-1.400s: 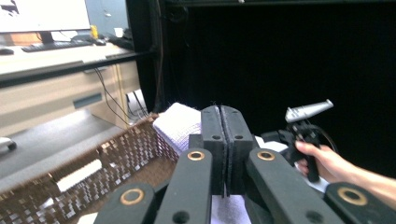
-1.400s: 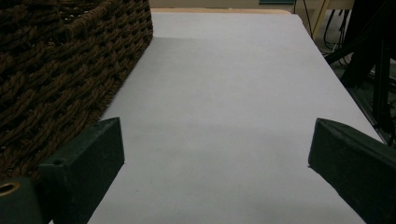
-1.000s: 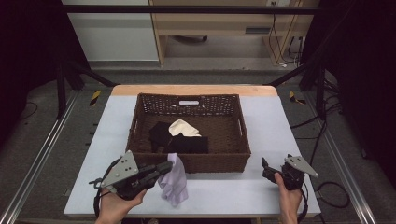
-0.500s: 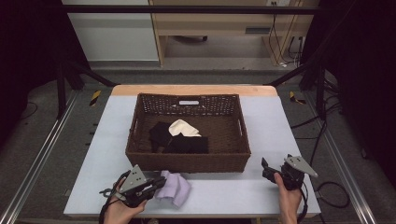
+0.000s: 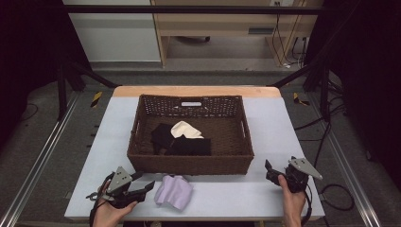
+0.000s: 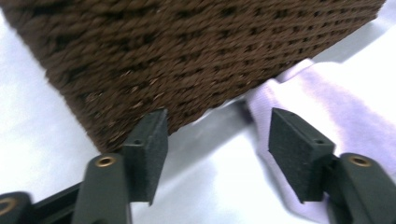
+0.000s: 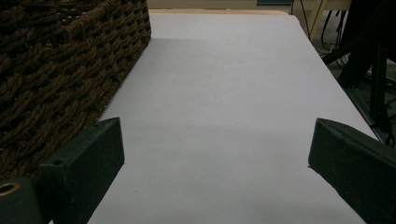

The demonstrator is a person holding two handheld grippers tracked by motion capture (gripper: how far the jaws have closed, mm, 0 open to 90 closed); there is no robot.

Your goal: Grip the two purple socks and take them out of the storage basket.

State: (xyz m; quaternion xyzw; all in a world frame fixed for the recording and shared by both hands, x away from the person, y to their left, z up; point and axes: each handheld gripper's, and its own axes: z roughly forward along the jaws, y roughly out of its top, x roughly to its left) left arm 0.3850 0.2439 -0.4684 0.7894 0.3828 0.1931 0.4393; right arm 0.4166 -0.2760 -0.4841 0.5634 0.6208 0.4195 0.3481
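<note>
- High view, lower left of frame: the left gripper [image 5: 147, 186] is lying spread, its jaws having just opened, pinching nothing.
- The lilac cloth [image 5: 174, 190] is sitting just right of it, nearer than the right gripper [image 5: 270, 171], also spread.

A pale grey-white surface [image 5: 265, 127] with a wooden strip along the far edge was seen. A dark brown woven basket [image 5: 189, 163] was set on it near the middle. A crumpled lilac cloth [image 5: 174, 190] was laid directly on the surface, just in front of the basket's near wall, left of centre. The right side was left bare.
</note>
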